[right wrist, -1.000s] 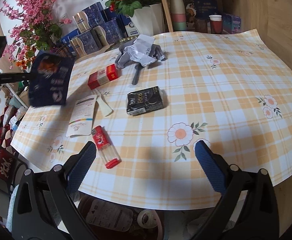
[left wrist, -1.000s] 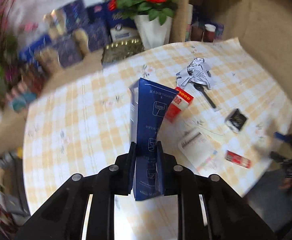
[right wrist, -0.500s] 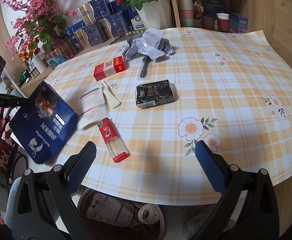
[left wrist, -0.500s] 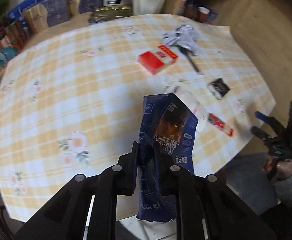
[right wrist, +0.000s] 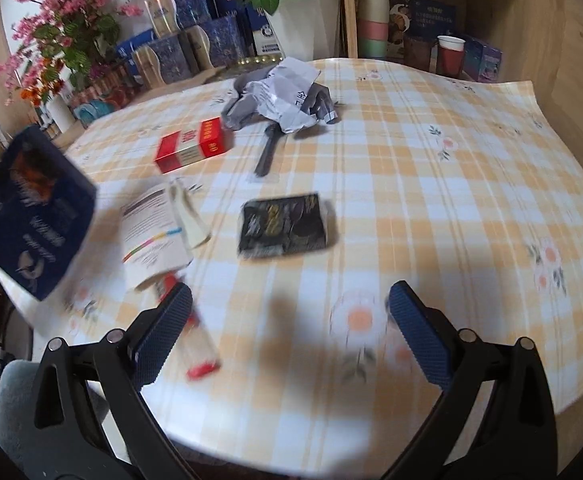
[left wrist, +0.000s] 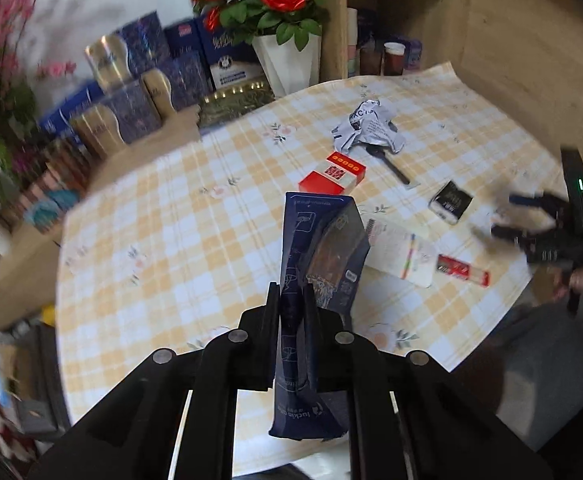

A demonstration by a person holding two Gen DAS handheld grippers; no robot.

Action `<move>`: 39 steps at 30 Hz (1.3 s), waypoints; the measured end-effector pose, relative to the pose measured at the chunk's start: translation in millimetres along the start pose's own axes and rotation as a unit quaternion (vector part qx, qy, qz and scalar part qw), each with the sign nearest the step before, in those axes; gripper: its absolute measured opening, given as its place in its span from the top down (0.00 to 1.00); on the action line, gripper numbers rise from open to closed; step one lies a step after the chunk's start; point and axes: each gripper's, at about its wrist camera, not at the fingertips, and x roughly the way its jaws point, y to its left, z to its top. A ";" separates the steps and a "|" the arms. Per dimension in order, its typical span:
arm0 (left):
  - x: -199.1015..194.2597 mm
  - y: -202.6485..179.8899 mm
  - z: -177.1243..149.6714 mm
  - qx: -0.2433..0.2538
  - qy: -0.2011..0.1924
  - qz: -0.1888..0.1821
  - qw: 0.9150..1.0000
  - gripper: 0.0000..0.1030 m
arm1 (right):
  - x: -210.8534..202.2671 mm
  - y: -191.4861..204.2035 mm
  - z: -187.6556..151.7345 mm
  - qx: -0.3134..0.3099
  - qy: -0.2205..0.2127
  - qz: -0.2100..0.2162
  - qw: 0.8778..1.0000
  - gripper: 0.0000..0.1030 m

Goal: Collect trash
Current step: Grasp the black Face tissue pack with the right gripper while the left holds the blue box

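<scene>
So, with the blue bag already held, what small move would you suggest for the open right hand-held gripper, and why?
Probably ease the right hand-held gripper down and left over the red lighter. Its jaws stand open and empty, the lighter lies nearest at the table edge, and the left hand-held gripper is shut on the blue bag.

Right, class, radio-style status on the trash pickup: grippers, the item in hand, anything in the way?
Left gripper shut on blue bag, jaws just closing. Right gripper open, empty, over table. Nothing in the way.

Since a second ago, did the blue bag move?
Yes. In the right wrist view the blue bag went down and back up beside the table edge; the left gripper holds it.
</scene>
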 end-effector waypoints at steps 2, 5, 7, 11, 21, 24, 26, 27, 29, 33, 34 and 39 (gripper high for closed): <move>2.1 -8.3 -1.0 0.023 -0.001 0.015 1.000 0.89 | 15.1 -1.2 11.5 0.001 0.012 0.003 1.000 0.06; 7.7 -29.2 -7.3 0.069 -0.002 0.043 0.997 0.89 | 31.5 -1.4 19.0 -0.001 0.025 -0.001 1.000 0.06; 6.6 -41.6 -8.3 0.092 -0.013 0.052 0.994 0.89 | 38.8 -0.8 20.1 -0.007 0.031 -0.005 0.999 0.06; 6.3 -49.2 -2.0 0.081 -0.007 0.011 0.997 0.86 | 45.5 -1.4 18.7 -0.005 0.037 -0.004 0.999 0.06; 37.9 -52.8 -4.1 0.038 0.055 -0.060 0.996 0.81 | 52.9 -1.0 15.0 -0.002 0.041 0.008 0.999 0.06; 38.0 -48.0 -4.3 0.028 0.049 -0.058 0.997 0.82 | 53.9 -0.7 18.7 -0.006 0.040 0.008 0.999 0.06; 38.1 -42.8 -4.5 0.017 0.046 -0.058 0.997 0.82 | 55.3 -1.2 23.7 -0.008 0.037 0.002 0.999 0.06; 37.7 -40.0 -5.7 0.009 0.044 -0.058 0.997 0.82 | 56.8 -1.5 26.2 -0.007 0.038 0.001 0.999 0.06; 36.6 -33.9 -7.0 -0.003 0.040 -0.063 0.997 0.83 | 62.1 -2.3 30.3 -0.004 0.044 0.002 0.999 0.06; 32.0 -24.3 -10.8 -0.032 0.021 -0.071 0.997 0.85 | 75.7 5.0 32.9 -0.027 0.063 -0.021 0.997 0.05; 30.3 -23.7 -11.0 -0.035 0.016 -0.070 0.997 0.85 | 77.4 7.8 33.1 -0.035 0.068 -0.028 0.997 0.07; 20.7 -23.3 -12.0 -0.038 -0.005 -0.063 0.997 0.85 | 69.4 19.9 36.2 -0.061 0.080 -0.024 0.995 0.38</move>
